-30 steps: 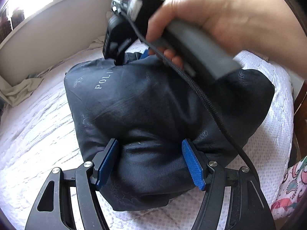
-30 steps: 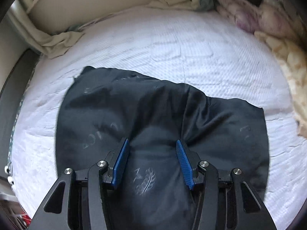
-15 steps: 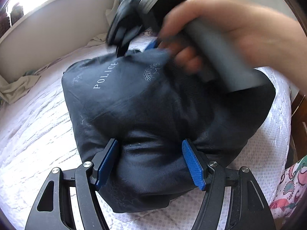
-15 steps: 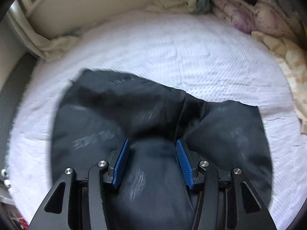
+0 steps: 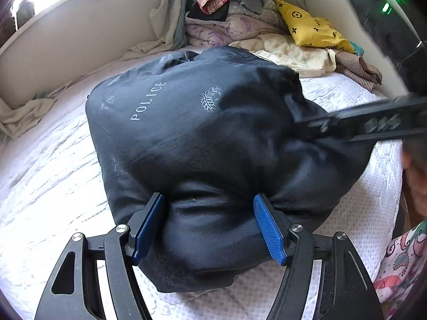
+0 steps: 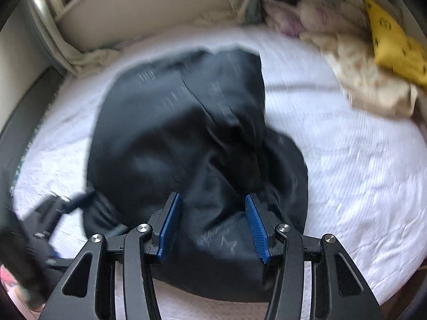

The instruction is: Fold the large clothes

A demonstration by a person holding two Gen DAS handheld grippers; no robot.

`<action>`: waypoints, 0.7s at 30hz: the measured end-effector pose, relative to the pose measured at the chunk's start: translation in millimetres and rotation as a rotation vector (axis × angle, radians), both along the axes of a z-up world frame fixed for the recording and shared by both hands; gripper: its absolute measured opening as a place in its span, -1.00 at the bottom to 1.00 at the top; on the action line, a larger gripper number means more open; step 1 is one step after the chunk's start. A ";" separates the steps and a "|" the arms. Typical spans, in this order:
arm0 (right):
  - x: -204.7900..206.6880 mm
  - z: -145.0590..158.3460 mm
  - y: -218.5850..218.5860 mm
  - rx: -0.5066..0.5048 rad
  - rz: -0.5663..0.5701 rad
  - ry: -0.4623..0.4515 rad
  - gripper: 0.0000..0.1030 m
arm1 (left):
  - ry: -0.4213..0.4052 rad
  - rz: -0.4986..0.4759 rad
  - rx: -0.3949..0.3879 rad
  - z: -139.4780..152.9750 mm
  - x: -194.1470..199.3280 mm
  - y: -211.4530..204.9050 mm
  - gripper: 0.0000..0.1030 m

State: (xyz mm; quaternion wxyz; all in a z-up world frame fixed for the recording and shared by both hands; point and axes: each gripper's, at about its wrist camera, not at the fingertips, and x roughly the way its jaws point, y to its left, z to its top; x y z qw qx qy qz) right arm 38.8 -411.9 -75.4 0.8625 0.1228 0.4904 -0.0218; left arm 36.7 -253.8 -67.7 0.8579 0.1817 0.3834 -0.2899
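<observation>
A bedroom in a home: a bed point(image 5: 53, 165) with a white quilted cover fills the scene, a pale headboard point(image 5: 80, 34) runs along its far left side, and a pile of mixed laundry point(image 5: 240, 8) sits at the far right with a yellow printed cloth point(image 5: 312, 26).

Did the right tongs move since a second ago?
Yes. In the left view, the right tongs swung from near the headboard across to the right, dragging the dark garment along.

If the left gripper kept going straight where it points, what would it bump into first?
Probably the dark garment itself: the left gripper already has its fingers clamped on a bunch of it, with the white bed cover underneath.
</observation>
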 end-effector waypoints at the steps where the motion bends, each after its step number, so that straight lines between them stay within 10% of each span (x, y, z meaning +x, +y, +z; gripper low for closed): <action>1: 2.1 -7.1 -2.5 0.013 -0.006 0.005 -0.06 | -0.003 -0.002 0.004 -0.1 -0.5 -0.6 0.40; 21: 23.2 -62.7 -17.8 0.088 -0.042 0.024 0.23 | -0.022 -0.004 0.028 -4.0 -6.8 -9.2 0.41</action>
